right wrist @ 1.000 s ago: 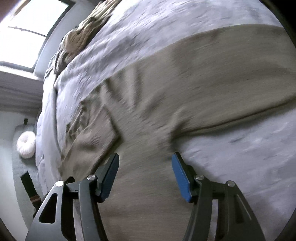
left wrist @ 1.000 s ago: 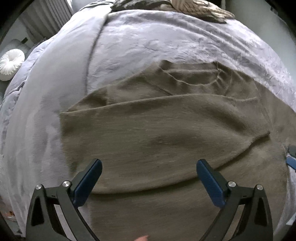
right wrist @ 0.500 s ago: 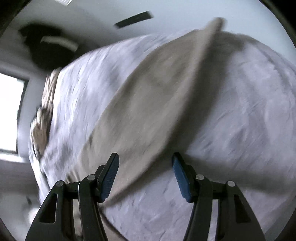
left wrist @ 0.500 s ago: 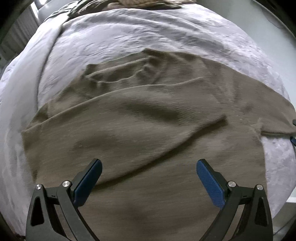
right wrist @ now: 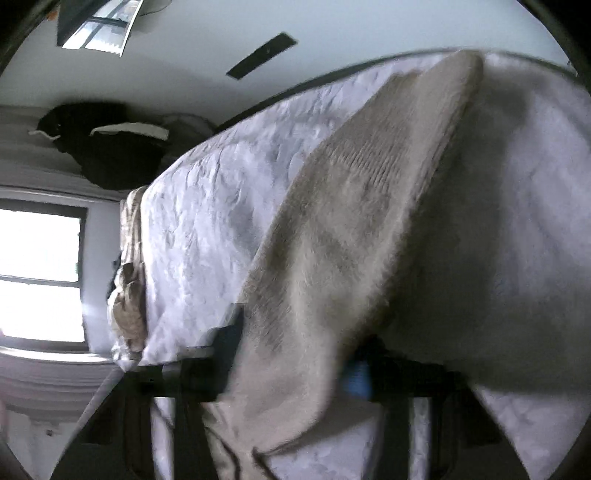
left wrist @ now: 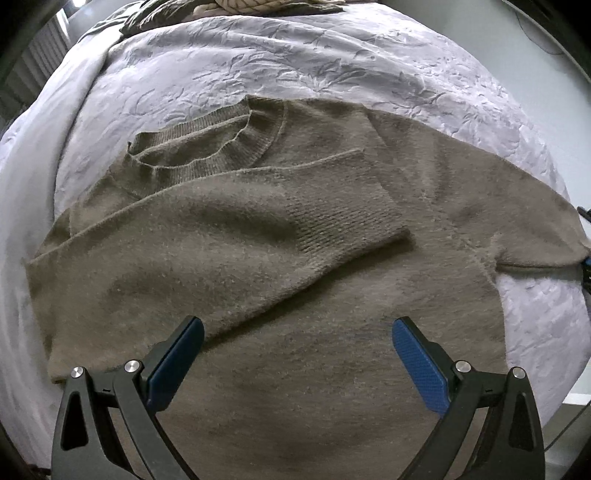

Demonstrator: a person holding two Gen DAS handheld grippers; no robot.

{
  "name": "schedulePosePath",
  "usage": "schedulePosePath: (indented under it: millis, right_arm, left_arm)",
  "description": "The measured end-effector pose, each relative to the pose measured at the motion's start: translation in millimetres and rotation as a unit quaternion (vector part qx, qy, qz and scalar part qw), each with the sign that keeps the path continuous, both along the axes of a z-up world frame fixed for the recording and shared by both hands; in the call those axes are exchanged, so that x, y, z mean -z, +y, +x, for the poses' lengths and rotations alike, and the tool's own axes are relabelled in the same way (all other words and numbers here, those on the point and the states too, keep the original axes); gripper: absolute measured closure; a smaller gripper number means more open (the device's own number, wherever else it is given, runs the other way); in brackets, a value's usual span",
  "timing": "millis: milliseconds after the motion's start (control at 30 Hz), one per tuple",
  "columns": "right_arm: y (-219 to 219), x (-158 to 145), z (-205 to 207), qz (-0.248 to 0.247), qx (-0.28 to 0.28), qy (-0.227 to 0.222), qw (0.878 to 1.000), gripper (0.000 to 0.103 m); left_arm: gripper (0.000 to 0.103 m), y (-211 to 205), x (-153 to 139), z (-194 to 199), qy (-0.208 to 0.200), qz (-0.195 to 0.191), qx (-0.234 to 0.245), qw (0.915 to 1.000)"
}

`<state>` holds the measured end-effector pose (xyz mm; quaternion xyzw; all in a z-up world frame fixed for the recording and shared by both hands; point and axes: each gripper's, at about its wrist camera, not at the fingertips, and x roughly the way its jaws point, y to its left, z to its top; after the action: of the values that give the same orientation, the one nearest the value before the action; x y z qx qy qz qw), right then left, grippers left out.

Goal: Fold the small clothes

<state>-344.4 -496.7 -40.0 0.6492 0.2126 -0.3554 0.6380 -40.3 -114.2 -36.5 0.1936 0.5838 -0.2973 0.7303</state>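
Note:
An olive-brown knit sweater (left wrist: pixel 258 266) lies flat on a lilac bedspread (left wrist: pixel 295 59), its ribbed collar at the far left. One sleeve (left wrist: pixel 347 218) is folded across the chest. My left gripper (left wrist: pixel 297 332) hovers open and empty above the sweater's lower body. In the blurred right wrist view, the other sleeve (right wrist: pixel 332 258) runs between the fingers of my right gripper (right wrist: pixel 291 354), which appear closed on it at the bed's edge. The sleeve covers most of both fingers.
A beige knitted throw (left wrist: pixel 258 5) lies at the head of the bed and shows in the right wrist view (right wrist: pixel 127 306). A bright window (right wrist: pixel 37 277) and dark hanging clothes (right wrist: pixel 103 144) are beyond the bed. The bed edge drops off at right (left wrist: pixel 569 369).
The left gripper shifted right over the sweater, staying open. The right gripper swung onto the free sleeve and its fingers closed in around it.

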Motion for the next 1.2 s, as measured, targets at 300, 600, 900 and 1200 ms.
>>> schedulePosePath:
  millis: [300, 600, 900, 1200]
  right_arm:
    - [19, -30, 60, -0.03, -0.104, -0.071, 0.992, 0.095]
    - [106, -75, 222, -0.09, -0.35, -0.115, 0.925, 0.095]
    - [249, -13, 329, -0.077, -0.536, -0.038, 0.84, 0.093]
    - [259, 36, 312, -0.009, -0.481, 0.011, 0.876, 0.047]
  left_arm:
    - [0.001, 33, 0, 16, -0.011, -0.01, -0.059, 0.9982]
    - [0.001, 91, 4, 44, -0.021, -0.003, -0.134, 0.9907]
    - [0.001, 159, 5, 61, -0.039, 0.008, -0.204, 0.9781]
    - [0.001, 205, 10, 70, -0.032, 0.001, -0.233, 0.9719]
